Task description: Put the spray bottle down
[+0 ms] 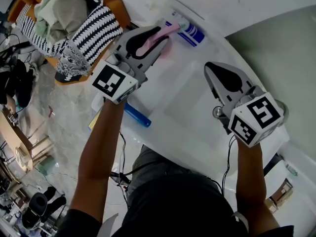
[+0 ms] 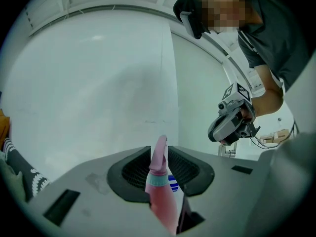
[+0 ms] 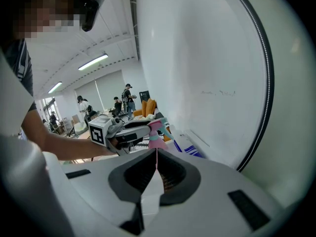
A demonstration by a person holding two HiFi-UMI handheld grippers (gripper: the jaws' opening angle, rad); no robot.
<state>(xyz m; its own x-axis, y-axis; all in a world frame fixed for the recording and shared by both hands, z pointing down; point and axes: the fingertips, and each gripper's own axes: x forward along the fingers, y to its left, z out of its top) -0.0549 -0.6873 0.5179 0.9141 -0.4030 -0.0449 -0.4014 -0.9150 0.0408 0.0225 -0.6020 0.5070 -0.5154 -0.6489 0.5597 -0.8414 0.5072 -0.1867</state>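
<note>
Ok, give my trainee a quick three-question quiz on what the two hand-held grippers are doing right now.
1. True or false: the left hand-held gripper is shut on the pink spray bottle.
2. The right hand-held gripper is: A) wide open, B) shut with nothing in it, C) shut on a cloth.
3. Fill in: in the head view, the blue cylinder lies close to the person's ____ forearm.

Key: 1 true; 2 B; 3 left.
</note>
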